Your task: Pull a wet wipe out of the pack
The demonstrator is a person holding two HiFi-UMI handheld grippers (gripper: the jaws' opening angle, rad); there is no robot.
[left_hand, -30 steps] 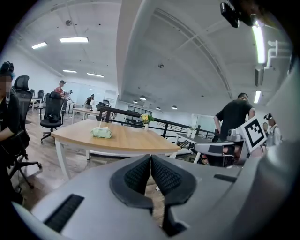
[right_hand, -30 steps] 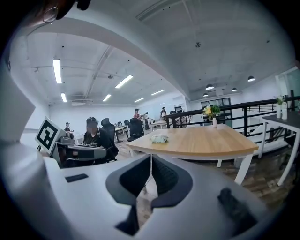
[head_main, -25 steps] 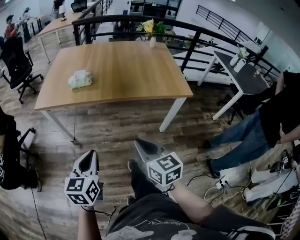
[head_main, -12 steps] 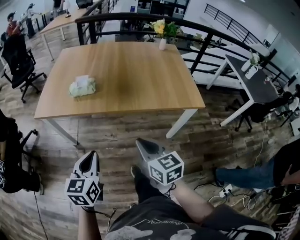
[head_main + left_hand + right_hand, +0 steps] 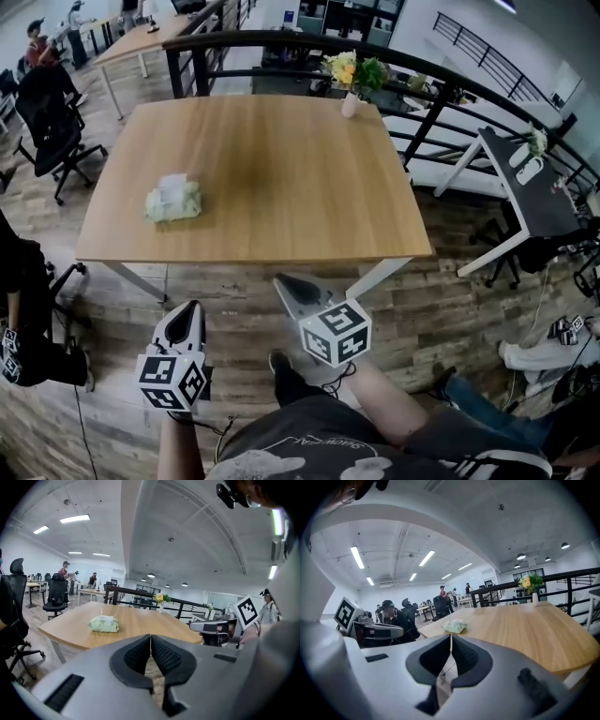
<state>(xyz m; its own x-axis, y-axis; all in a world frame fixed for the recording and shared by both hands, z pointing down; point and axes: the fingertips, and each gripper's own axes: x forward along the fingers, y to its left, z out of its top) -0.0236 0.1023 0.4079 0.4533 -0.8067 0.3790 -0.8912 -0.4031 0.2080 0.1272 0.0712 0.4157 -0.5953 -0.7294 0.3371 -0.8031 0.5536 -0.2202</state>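
Observation:
A pale green wet wipe pack [image 5: 172,200] lies on the left part of a wooden table [image 5: 281,169], with a white wipe tip sticking up from its top. The pack also shows in the left gripper view [image 5: 104,624] and in the right gripper view [image 5: 454,626]. My left gripper [image 5: 190,310] is short of the table's near edge, over the floor, shut and holding nothing. My right gripper [image 5: 284,283] is beside it, a little closer to the table edge, also shut and holding nothing. In both gripper views the jaws meet in a thin line.
A white vase of flowers [image 5: 352,80] stands at the table's far right corner. A black railing [image 5: 281,42] runs behind the table. A black office chair [image 5: 52,112] stands at the left, a dark side table [image 5: 530,192] at the right. My legs are below.
The table and the pack have come closer and lower in the head view as I walk toward them. Both grippers stay shut. The person at the right has slipped almost out of view.

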